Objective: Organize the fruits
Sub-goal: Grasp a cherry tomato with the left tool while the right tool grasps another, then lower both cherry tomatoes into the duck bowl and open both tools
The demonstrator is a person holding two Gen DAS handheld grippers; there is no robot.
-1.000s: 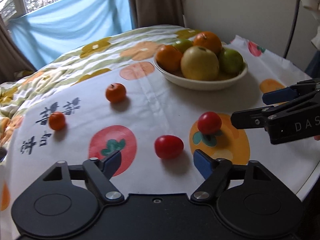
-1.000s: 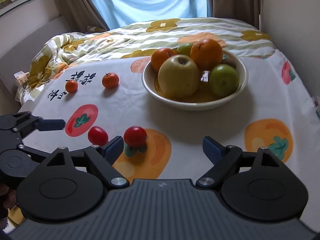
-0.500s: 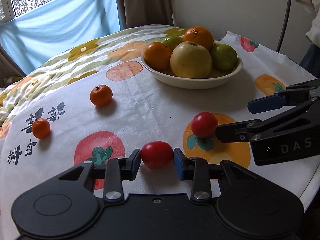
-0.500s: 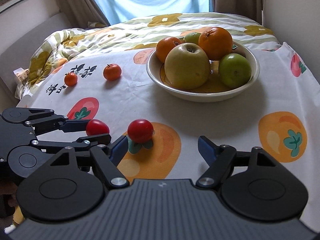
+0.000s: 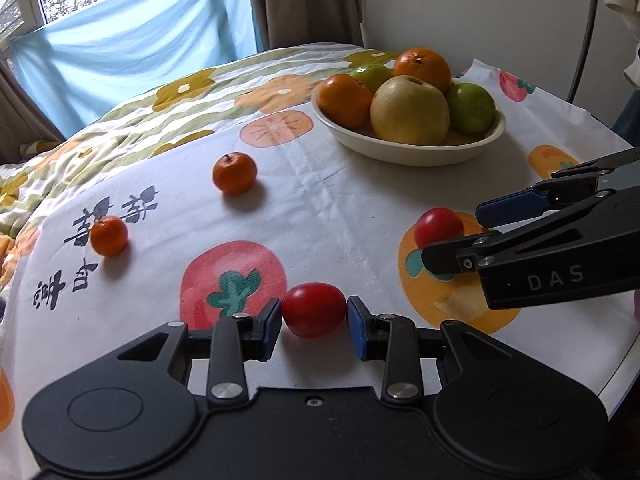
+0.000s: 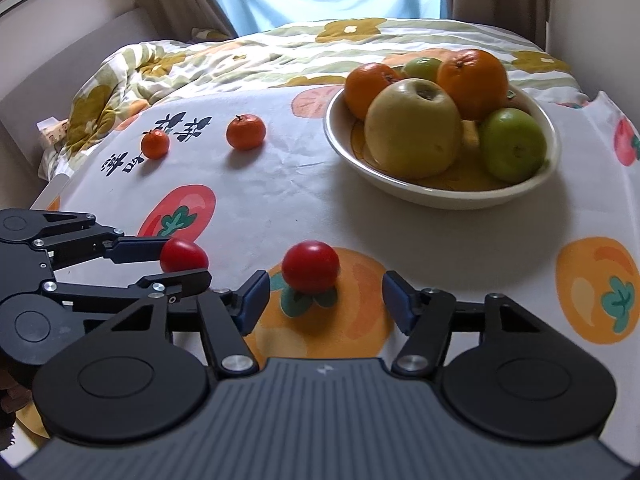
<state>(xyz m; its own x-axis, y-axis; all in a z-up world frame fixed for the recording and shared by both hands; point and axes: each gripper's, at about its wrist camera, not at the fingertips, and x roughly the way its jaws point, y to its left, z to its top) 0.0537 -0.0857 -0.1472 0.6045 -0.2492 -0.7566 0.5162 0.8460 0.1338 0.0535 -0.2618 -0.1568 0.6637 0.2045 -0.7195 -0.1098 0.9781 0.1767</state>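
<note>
My left gripper [image 5: 313, 324] is shut on a red tomato [image 5: 314, 315], which rests on the tablecloth; it also shows in the right wrist view [image 6: 184, 255]. My right gripper [image 6: 323, 298] is open, its jaws either side of a second red tomato [image 6: 311, 266], also seen in the left wrist view [image 5: 438, 226], without touching it. A cream bowl [image 5: 404, 151] at the far right holds oranges, a yellow apple and green fruit. Two small mandarins [image 5: 234, 172] [image 5: 109, 235] lie loose on the cloth to the left.
The table carries a white cloth printed with fruit [image 5: 232, 280]. A rumpled quilt [image 6: 168, 64] lies at the far side by the curtained window. The table's edge runs close on the right [image 5: 624, 364]. A wall stands behind the bowl.
My left gripper moved forward around the near tomato and closed on it. My right gripper advanced until the second tomato sat between its open jaws.
</note>
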